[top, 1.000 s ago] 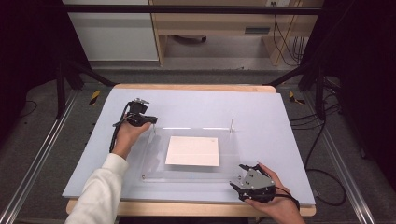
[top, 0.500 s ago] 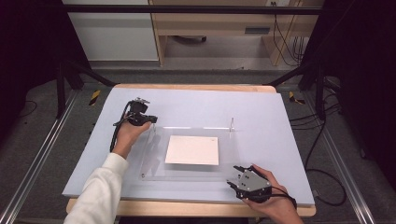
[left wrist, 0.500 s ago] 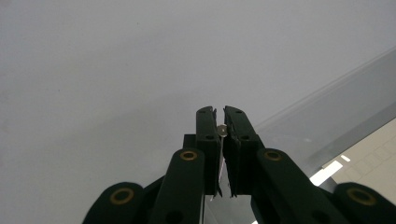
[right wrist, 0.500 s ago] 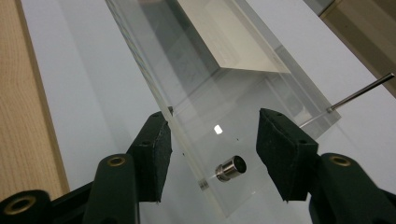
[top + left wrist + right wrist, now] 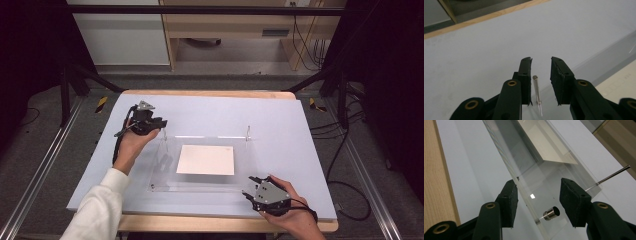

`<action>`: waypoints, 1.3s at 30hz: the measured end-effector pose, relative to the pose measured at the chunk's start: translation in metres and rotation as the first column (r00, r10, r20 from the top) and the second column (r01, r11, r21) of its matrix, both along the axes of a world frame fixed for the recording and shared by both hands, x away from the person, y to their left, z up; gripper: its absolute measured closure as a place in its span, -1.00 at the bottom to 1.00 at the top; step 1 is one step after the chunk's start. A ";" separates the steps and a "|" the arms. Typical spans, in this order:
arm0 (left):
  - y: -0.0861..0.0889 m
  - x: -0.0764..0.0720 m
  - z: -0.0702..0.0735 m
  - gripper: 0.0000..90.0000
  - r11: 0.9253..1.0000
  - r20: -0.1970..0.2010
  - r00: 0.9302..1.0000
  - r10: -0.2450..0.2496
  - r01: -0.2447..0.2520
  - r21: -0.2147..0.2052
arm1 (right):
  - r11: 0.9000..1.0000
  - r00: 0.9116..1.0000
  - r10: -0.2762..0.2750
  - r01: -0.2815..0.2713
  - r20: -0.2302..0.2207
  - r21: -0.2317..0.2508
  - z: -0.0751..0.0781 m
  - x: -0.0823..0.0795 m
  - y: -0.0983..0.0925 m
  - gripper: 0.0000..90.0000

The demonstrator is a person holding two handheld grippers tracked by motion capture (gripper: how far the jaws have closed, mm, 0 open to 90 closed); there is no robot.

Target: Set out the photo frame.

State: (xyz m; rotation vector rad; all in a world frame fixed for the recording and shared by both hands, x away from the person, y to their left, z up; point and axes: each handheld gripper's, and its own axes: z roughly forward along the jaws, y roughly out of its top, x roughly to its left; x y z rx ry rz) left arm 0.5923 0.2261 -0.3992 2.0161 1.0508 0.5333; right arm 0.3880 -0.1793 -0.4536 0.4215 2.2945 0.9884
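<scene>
Acrylic plate [image 5: 165, 165] sits mid-bench [image 5: 300, 125], paper [image 5: 206, 160] under it. Left claw [image 5: 541, 72] has just been opening, jaws apart around the far-left pin [image 5: 536, 87], not pressing. Right claw [image 5: 537, 200] has been closing astride the near-right standoff [image 5: 551, 213], likely to steady that corner.

A: In the left gripper view, which parts are cut off?
B: The jaws' lower arms run past the bottom edge; the thin metal pin [image 5: 536, 90] fades into the clear acrylic plate [image 5: 574, 75], so its foot is hard to trace.

A: And the high view?
B: The right hand [image 5: 295, 212] leaves the frame at the bottom; the far pin [image 5: 248, 133] is too small to detail.
</scene>
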 end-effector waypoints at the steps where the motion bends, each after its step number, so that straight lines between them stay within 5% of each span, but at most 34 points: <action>1: 0.000 -0.005 0.004 0.52 1.000 0.011 1.000 -0.012 0.011 0.012 | 1.000 1.000 -0.002 0.002 -0.002 0.001 0.001 0.000 0.000 0.11; 8: -0.007 -0.045 0.022 0.40 0.993 0.067 0.992 -0.108 0.104 0.055 | 1.000 1.000 -0.004 0.004 -0.001 0.023 0.006 0.002 -0.001 0.13; 16: -0.018 -0.091 0.030 0.14 0.965 0.116 0.961 -0.251 0.239 0.107 | 1.000 1.000 -0.007 0.007 -0.004 0.024 0.010 0.003 -0.001 0.14; 22: -0.026 -0.121 0.034 -0.03 0.929 0.135 0.926 -0.353 0.329 0.170 | 0.999 1.000 -0.016 0.017 -0.009 0.036 0.015 0.004 -0.001 0.16; 26: -0.024 -0.135 0.035 -0.09 0.918 0.126 0.916 -0.380 0.357 0.173 | 0.999 1.000 -0.020 0.021 -0.019 0.041 0.019 0.005 -0.001 0.16; 31: -0.025 -0.154 0.036 -0.11 0.893 0.123 0.896 -0.427 0.396 0.214 | 0.999 0.999 -0.021 0.022 -0.026 0.044 0.022 0.006 -0.002 0.17; 36: -0.027 -0.173 0.031 -0.22 0.843 0.144 0.850 -0.507 0.454 0.289 | 0.998 0.999 -0.028 0.030 -0.033 0.053 0.026 0.008 -0.002 0.17; 39: -0.027 -0.178 0.026 -0.24 0.824 0.151 0.836 -0.528 0.462 0.327 | 0.998 0.999 -0.028 0.031 -0.039 0.058 0.029 0.010 -0.002 0.17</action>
